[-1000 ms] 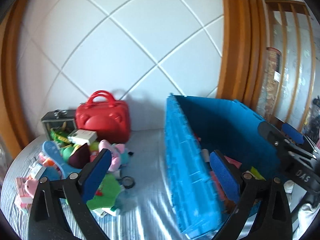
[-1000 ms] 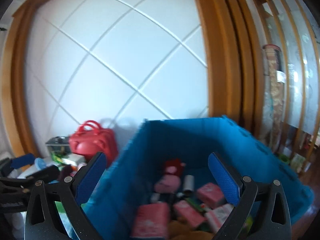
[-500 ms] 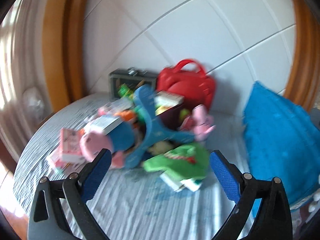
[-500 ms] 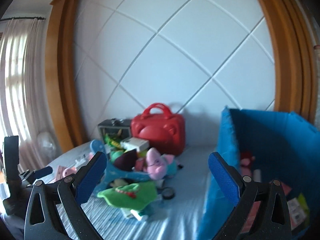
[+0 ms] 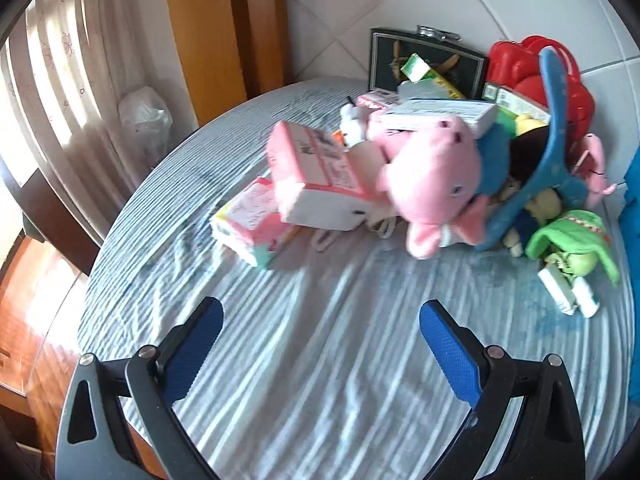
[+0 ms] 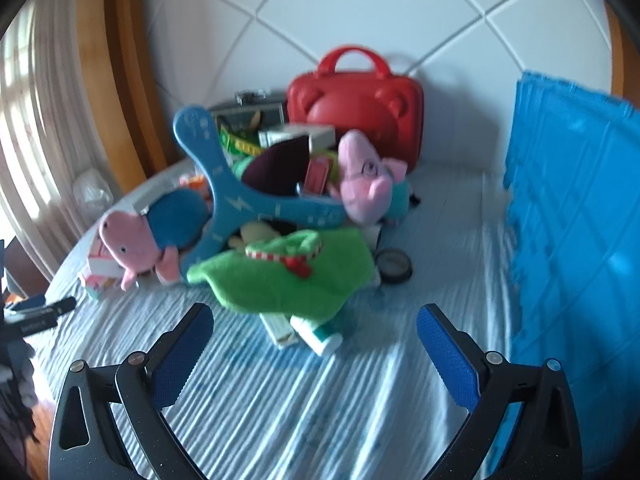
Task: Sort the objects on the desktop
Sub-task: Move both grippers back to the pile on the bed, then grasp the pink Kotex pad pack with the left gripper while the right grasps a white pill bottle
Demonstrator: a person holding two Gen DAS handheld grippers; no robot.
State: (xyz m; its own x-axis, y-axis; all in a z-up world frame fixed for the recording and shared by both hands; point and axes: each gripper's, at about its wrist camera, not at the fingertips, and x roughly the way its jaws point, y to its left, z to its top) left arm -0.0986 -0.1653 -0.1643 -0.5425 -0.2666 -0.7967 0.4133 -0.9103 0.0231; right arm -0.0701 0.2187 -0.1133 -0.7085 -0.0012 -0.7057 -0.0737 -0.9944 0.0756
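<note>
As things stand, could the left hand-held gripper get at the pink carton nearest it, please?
Probably yes. The left hand-held gripper is open and empty, and only bare striped cloth lies between it and the pink carton, which sits at the pile's near edge with nothing on top.

The left gripper (image 5: 320,332) and right gripper (image 6: 314,338) look alike: black curved arms with teardrop cut-outs, round silver screws at the joints, and fingers (image 5: 192,354) faced with ribbed, bright blue pads (image 6: 448,362).
</note>
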